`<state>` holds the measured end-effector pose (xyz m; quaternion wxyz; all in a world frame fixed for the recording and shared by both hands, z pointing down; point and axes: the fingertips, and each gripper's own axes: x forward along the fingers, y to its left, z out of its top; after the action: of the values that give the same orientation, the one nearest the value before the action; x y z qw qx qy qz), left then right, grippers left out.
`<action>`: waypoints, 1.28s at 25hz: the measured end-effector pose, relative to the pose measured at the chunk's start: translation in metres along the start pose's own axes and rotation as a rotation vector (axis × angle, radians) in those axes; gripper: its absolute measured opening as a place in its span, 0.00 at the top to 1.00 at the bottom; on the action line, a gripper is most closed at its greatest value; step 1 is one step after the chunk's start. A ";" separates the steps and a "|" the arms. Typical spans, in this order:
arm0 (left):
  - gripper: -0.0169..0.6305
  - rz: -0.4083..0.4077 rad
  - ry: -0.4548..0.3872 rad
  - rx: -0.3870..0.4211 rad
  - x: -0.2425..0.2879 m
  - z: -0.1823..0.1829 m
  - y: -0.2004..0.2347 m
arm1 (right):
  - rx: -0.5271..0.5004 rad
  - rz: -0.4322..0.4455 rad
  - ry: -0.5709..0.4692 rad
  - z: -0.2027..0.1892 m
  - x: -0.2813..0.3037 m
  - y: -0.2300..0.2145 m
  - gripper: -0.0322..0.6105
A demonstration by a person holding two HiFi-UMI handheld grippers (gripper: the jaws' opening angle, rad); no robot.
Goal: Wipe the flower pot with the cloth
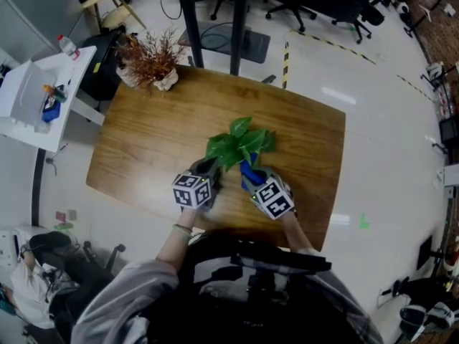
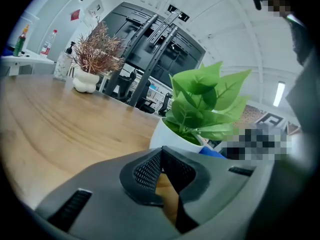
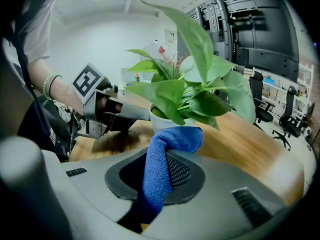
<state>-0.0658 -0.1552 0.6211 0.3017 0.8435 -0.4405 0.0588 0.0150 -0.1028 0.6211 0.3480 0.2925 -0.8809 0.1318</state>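
Observation:
A white flower pot [image 3: 156,123] with a green leafy plant [image 1: 240,144] stands on the wooden table [image 1: 143,142], near its front edge. My right gripper [image 3: 162,156] is shut on a blue cloth [image 3: 172,140]; the cloth's folded end lies against the near side of the pot. In the head view the cloth [image 1: 249,172] shows just below the leaves. My left gripper [image 2: 161,151] is shut with nothing between its jaws, its tips right by the pot [image 2: 172,133] on the left side. In the right gripper view the left gripper [image 3: 142,115] reaches the pot's wall. The leaves hide most of the pot from above.
A dried reddish plant in a white vase [image 1: 152,63] stands at the table's far left corner. A white side table [image 1: 36,92] with a bottle stands to the left. Office chairs and desk legs stand beyond the table's far edge.

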 end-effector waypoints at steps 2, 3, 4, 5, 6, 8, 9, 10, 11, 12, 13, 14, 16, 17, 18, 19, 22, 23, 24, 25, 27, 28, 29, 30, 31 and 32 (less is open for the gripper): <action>0.96 0.009 -0.004 -0.001 0.003 0.006 0.008 | -0.015 0.023 0.019 -0.002 0.009 0.010 0.84; 0.96 0.012 -0.005 -0.001 0.004 0.010 0.012 | -0.017 0.032 0.025 -0.002 0.012 0.014 0.84; 0.96 0.013 -0.006 0.001 0.007 0.014 0.015 | -0.017 0.041 0.028 -0.002 0.016 0.017 0.84; 0.96 0.014 -0.007 0.004 0.009 0.017 0.018 | -0.015 0.050 0.029 -0.001 0.019 0.020 0.84; 0.96 0.014 -0.008 0.007 0.012 0.020 0.020 | -0.012 0.059 0.029 0.000 0.021 0.022 0.84; 0.96 0.015 -0.012 0.009 0.018 0.026 0.023 | -0.004 0.074 0.027 0.002 0.024 0.028 0.84; 0.96 0.014 -0.013 0.009 0.020 0.029 0.023 | 0.001 0.077 0.025 0.002 0.025 0.030 0.84; 0.96 0.012 -0.012 0.009 0.022 0.030 0.024 | 0.008 0.076 0.022 0.001 0.024 0.030 0.84; 0.96 0.008 -0.010 0.009 0.024 0.031 0.023 | 0.015 0.072 0.019 0.001 0.022 0.029 0.84; 0.96 0.006 -0.009 0.009 0.025 0.032 0.023 | 0.024 0.066 0.015 -0.001 0.019 0.027 0.84; 0.96 0.004 -0.008 0.009 0.025 0.031 0.022 | 0.033 0.057 0.012 -0.003 0.014 0.024 0.84; 0.96 0.004 -0.009 0.010 0.022 0.030 0.021 | 0.040 0.046 0.012 -0.006 0.009 0.020 0.84; 0.96 0.009 -0.015 0.008 0.014 0.026 0.019 | 0.060 0.012 0.015 -0.015 -0.002 0.008 0.84; 0.96 0.013 -0.020 0.002 0.009 0.023 0.017 | 0.073 -0.011 0.016 -0.019 -0.007 0.001 0.84; 0.96 0.017 -0.025 -0.006 0.006 0.020 0.016 | 0.086 -0.036 0.015 -0.022 -0.012 -0.009 0.84; 0.96 0.020 -0.030 -0.015 0.003 0.016 0.015 | 0.096 -0.060 0.013 -0.024 -0.016 -0.019 0.84; 0.96 0.028 -0.041 -0.033 0.000 0.009 0.011 | 0.096 -0.102 -0.015 -0.015 -0.022 -0.044 0.84; 0.96 0.027 -0.043 -0.035 0.001 0.009 0.010 | 0.085 -0.104 -0.029 -0.008 -0.022 -0.049 0.84; 0.96 0.025 -0.043 -0.034 0.002 0.009 0.010 | 0.072 -0.102 -0.046 -0.001 -0.021 -0.052 0.84; 0.96 0.022 -0.043 -0.032 0.003 0.011 0.010 | 0.057 -0.097 -0.063 0.007 -0.020 -0.053 0.84; 0.96 0.021 -0.045 -0.022 0.006 0.016 0.012 | 0.034 -0.079 -0.095 0.021 -0.017 -0.052 0.84; 0.96 0.018 -0.046 -0.017 0.008 0.019 0.014 | 0.028 -0.067 -0.105 0.026 -0.015 -0.049 0.84; 0.96 0.012 -0.048 -0.012 0.010 0.022 0.016 | 0.023 -0.057 -0.107 0.029 -0.011 -0.046 0.84; 0.96 0.005 -0.048 -0.008 0.013 0.026 0.017 | 0.019 -0.047 -0.103 0.030 -0.008 -0.042 0.84; 0.96 0.000 -0.048 -0.003 0.015 0.029 0.018 | 0.014 -0.038 -0.093 0.029 -0.004 -0.037 0.84; 0.96 -0.005 -0.046 0.002 0.018 0.031 0.020 | 0.008 -0.029 -0.079 0.027 0.000 -0.032 0.84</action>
<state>-0.0758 -0.1940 0.6114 0.2908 0.8461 -0.4449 0.0390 0.0196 -0.1402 0.6024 0.3135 0.3115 -0.8892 0.1184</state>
